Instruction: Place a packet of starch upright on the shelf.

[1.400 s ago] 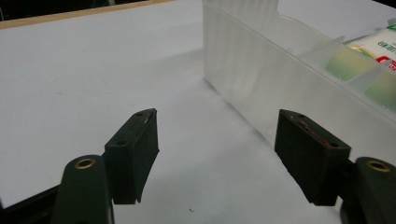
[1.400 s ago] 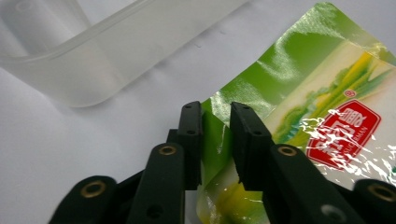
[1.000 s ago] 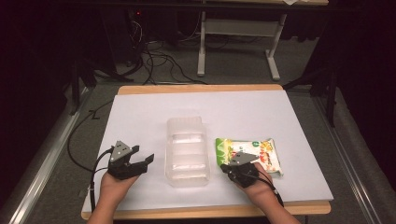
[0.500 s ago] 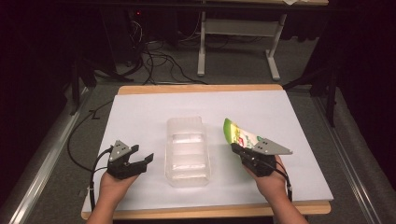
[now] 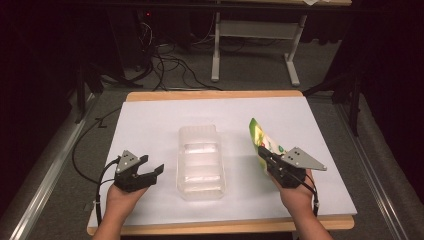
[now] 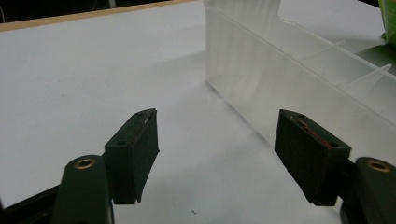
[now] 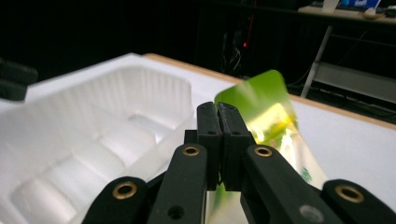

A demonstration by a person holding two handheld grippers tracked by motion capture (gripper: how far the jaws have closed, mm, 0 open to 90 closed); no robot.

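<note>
White table (image 5: 150, 120): right gripper (image 5: 263, 153) pinches the green packet (image 5: 261, 138) aloft, tray (image 5: 200, 160) to its left still empty; left gripper (image 5: 150, 172) rests wide open.

Green snack packet (image 5: 261, 141), glossy with yellow and white print, lifted clear of the table and standing on edge, top corner tilted toward eleven o'clock. Pinched at its lower end, at about three o'clock from the clear ribbed plastic tray (image 5: 200, 161), just beside it.
</note>
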